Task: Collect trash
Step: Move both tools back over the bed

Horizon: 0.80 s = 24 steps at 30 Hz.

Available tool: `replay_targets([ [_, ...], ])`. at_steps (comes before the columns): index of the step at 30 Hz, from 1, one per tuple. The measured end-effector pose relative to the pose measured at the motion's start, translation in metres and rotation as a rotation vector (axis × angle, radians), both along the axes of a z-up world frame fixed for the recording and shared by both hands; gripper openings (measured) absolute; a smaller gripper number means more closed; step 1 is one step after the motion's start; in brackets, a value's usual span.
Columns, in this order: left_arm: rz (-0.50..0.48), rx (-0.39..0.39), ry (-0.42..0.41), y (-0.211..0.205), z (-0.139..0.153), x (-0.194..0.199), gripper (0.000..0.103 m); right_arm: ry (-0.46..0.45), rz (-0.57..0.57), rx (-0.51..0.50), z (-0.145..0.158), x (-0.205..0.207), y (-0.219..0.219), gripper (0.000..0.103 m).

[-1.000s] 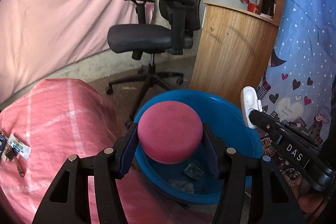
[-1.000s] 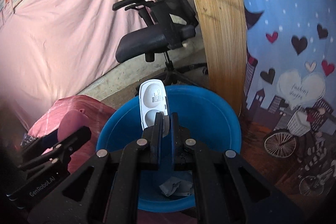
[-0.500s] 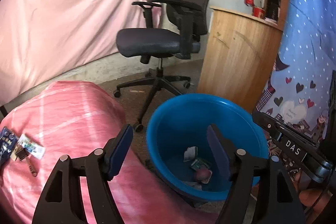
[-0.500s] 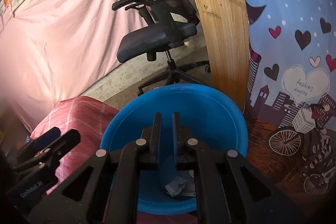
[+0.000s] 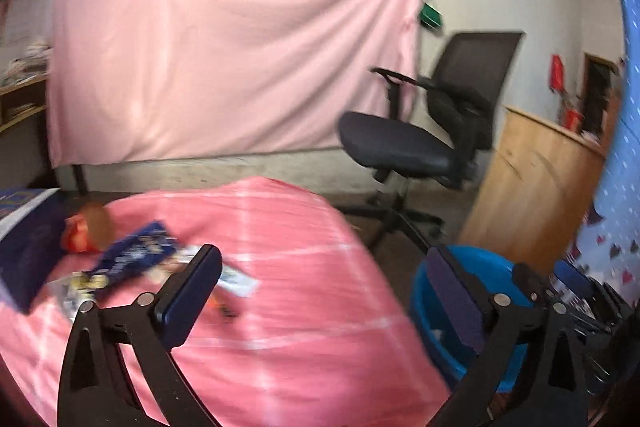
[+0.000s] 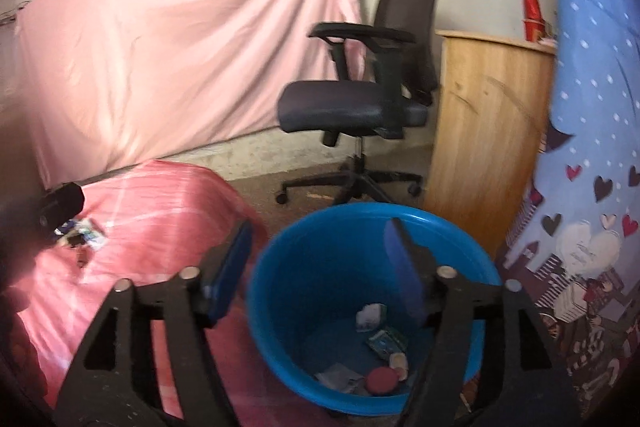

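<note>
Both grippers' jaws gape wide, holding nothing.

Both the left gripper (image 5: 324, 287) and the right gripper (image 6: 320, 267) are black plastic frames with triangular cut-outs, silver round screws at the linkage joints, and flat dark-blue rectangular pads (image 5: 188, 301) on the fingers.

The surface (image 5: 304, 311), draped in pink checked cloth, carries loose litter at its nine o'clock side: a blue wrapper (image 5: 134, 259), a red-orange packet (image 5: 82, 233) and small paper scraps (image 5: 238, 277). At four o'clock, beside it, a blue bin (image 6: 332, 263) stands on the floor (image 6: 256, 187).
</note>
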<state>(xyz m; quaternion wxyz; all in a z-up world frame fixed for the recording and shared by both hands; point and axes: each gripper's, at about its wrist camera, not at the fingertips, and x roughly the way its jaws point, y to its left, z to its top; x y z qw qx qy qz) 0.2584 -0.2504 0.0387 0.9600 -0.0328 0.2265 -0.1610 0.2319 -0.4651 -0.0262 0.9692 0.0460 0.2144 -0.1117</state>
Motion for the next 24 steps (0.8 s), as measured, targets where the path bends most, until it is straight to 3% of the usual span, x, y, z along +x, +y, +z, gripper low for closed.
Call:
replay_targets([
  [8, 0.155, 0.009, -0.084, 0.067, 0.003, -0.017, 0.102, -0.114, 0.089, -0.041, 0.013, -0.005, 0.042, 0.103],
  [15, 0.229, -0.010, -0.096, 0.103, -0.001, -0.023, 0.102, -0.236, 0.171, -0.040, 0.025, -0.011, 0.072, 0.103],
  [24, 0.309, 0.000, -0.147, 0.139, 0.001, -0.044, 0.102, -0.324, 0.241, -0.033, 0.034, -0.014, 0.101, 0.103],
])
